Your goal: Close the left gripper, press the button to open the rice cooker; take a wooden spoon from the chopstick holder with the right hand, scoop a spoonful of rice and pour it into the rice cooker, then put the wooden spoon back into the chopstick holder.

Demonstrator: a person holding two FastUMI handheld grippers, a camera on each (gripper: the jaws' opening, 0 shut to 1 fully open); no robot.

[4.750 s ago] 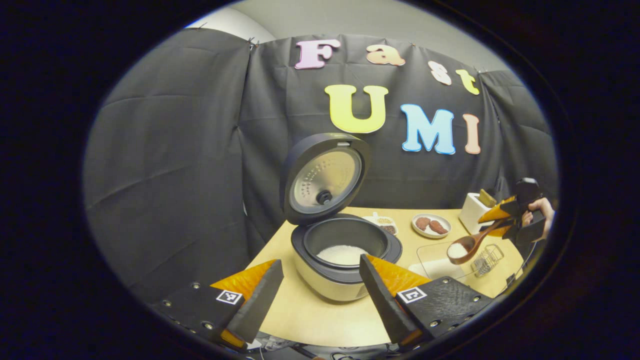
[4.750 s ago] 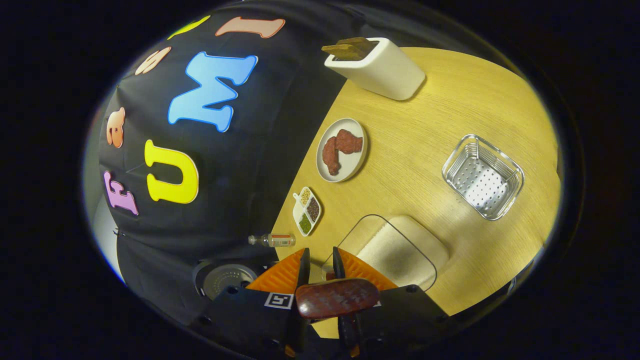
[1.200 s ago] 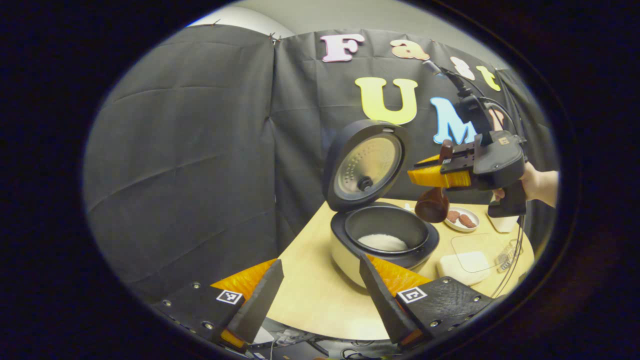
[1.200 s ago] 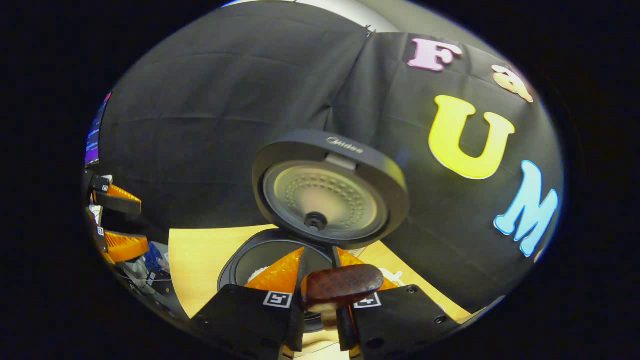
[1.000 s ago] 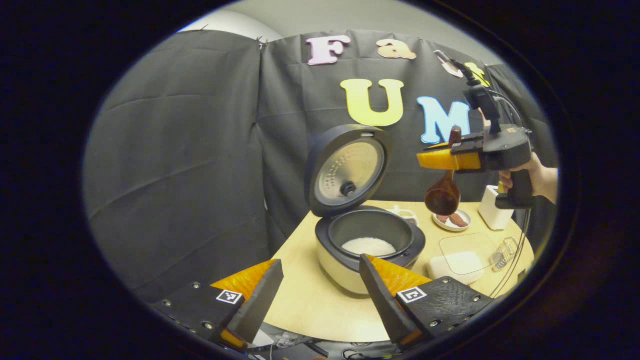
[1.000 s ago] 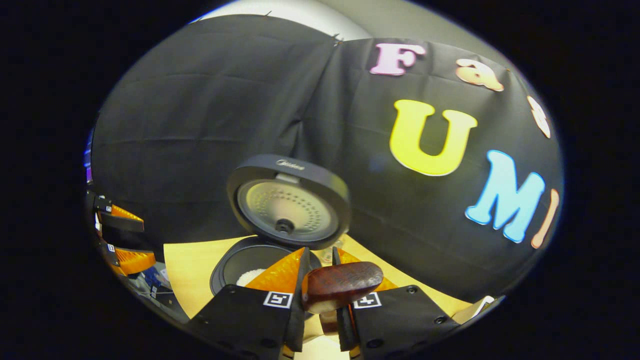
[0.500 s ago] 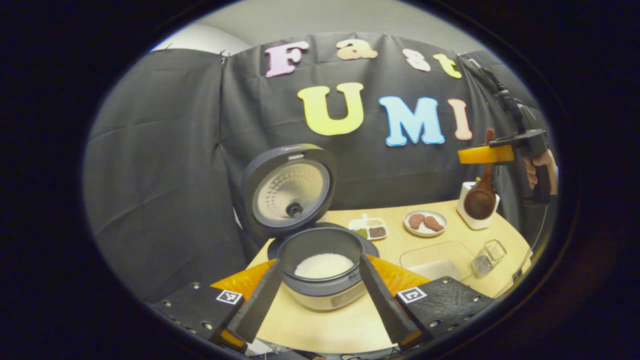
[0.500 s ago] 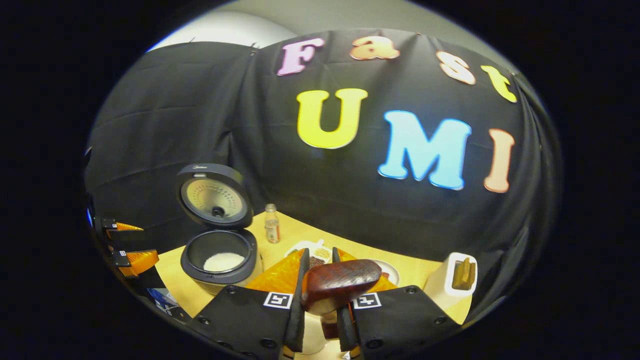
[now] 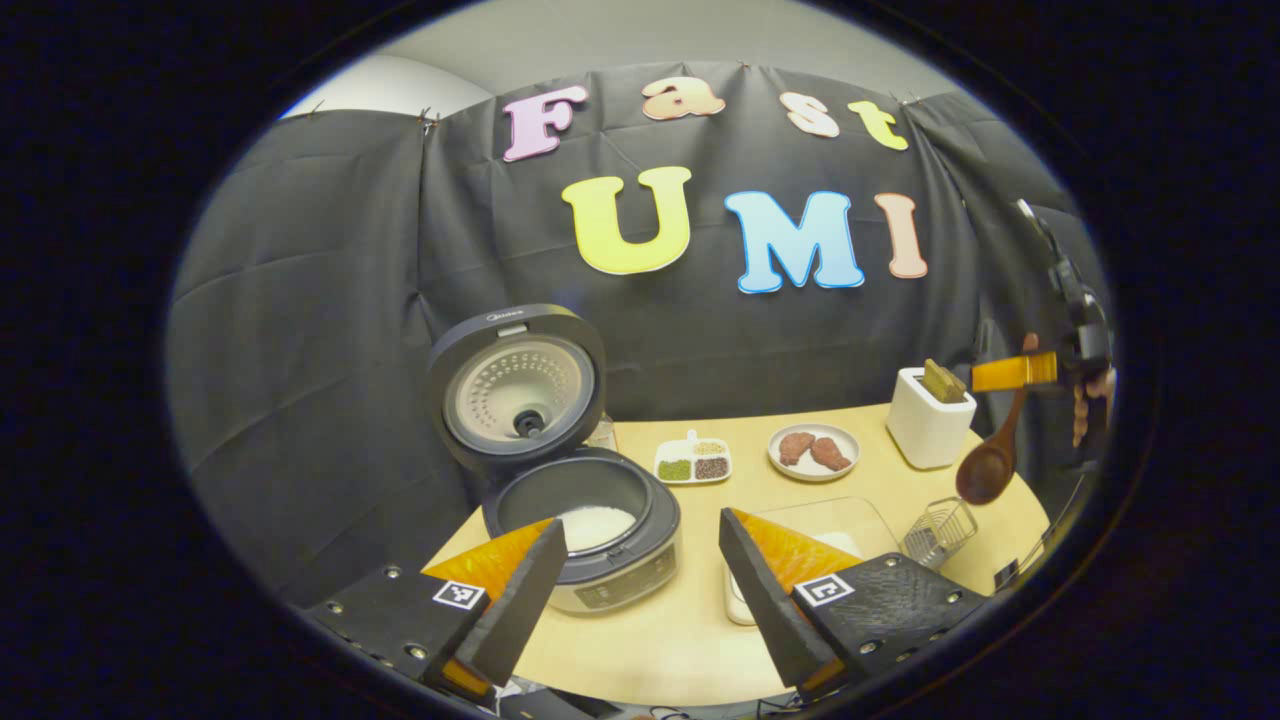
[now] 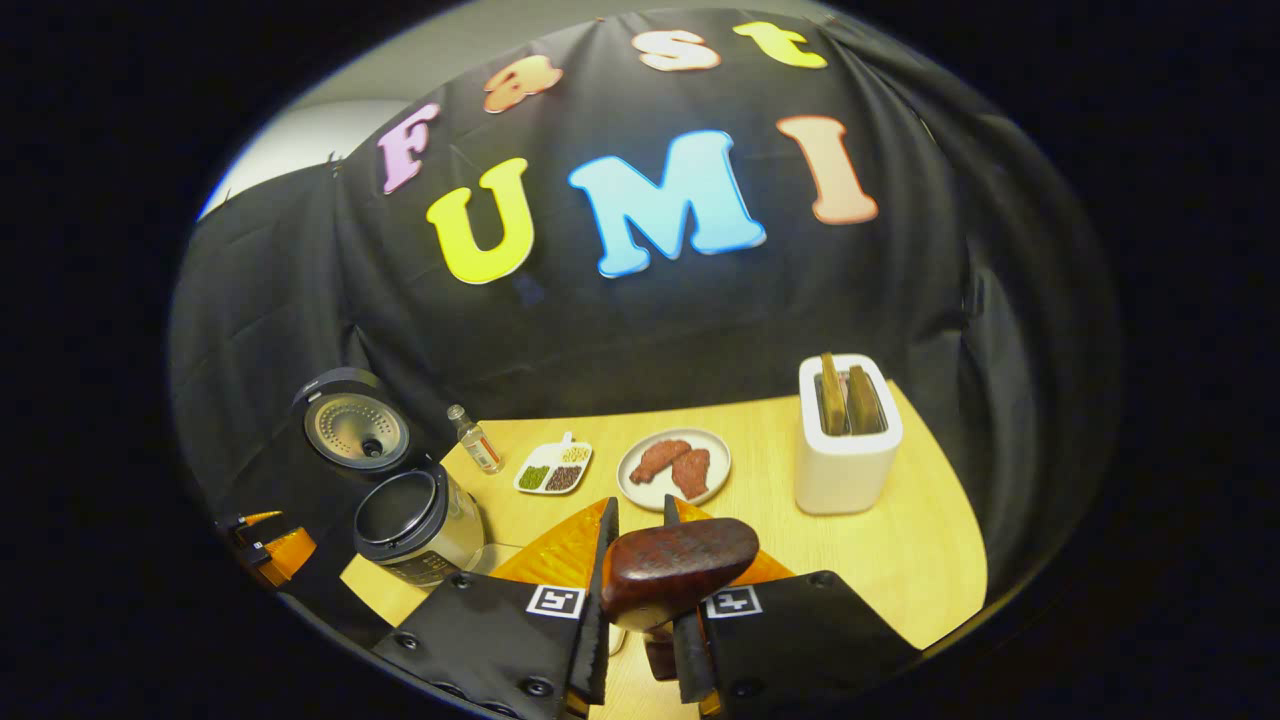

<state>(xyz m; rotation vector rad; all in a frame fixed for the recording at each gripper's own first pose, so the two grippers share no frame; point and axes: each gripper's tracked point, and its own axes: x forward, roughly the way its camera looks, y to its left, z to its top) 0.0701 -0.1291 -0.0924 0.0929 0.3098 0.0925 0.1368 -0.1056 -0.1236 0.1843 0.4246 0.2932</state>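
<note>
The rice cooker stands with its lid up and white rice in the pot. My left gripper hangs open in front of it, holding nothing. At the far right, my right gripper is shut on the wooden spoon, whose bowl hangs down, just right of the white chopstick holder. In the right gripper view the spoon's handle end sits between my right gripper's fingers. The holder with two wooden utensils stands ahead to the right, the cooker far left.
A plate of meat pieces, a divided dish of grains, a glass container of rice and a wire basket lie on the wooden table. A small bottle stands by the cooker.
My right gripper carried the spoon from above the open cooker rightward and down to beside the chopstick holder. The left gripper stayed open and swung to the right.
</note>
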